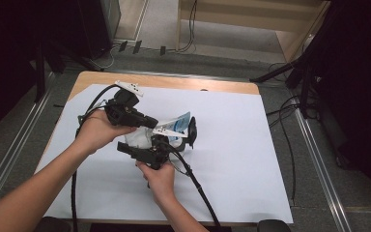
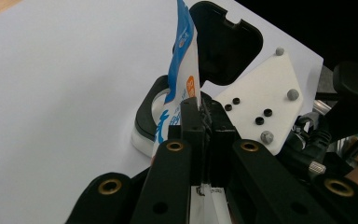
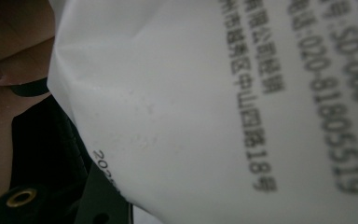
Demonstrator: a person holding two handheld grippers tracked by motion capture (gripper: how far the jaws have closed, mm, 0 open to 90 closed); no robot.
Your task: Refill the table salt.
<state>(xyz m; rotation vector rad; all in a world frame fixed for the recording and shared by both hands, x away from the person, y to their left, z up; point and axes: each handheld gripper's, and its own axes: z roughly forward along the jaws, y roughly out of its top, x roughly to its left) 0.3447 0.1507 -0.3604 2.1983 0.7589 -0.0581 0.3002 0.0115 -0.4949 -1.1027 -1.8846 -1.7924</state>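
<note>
A white and blue pouch (image 1: 178, 122) hangs above the table between my two grippers. My left gripper (image 1: 152, 123) is shut on its thin sealed edge; in the left gripper view the pouch (image 2: 182, 60) rises out of the pinched left gripper (image 2: 204, 109). My right gripper (image 1: 131, 145) comes from below and is closed on the pouch's white body. In the right gripper view the printed pouch (image 3: 214, 102) lies right against the lens. Under the pouch stands a white container (image 1: 179, 144) with a black rim, its black lid (image 1: 192, 129) flipped open.
A white sheet (image 1: 232, 145) covers the wooden table (image 1: 174, 82). Cables trail from both grippers toward the near edge. The right gripper's white plate (image 2: 265, 102) sits close beside the container (image 2: 144, 126) and its lid (image 2: 223, 42). Dark stands and floor cables surround the table.
</note>
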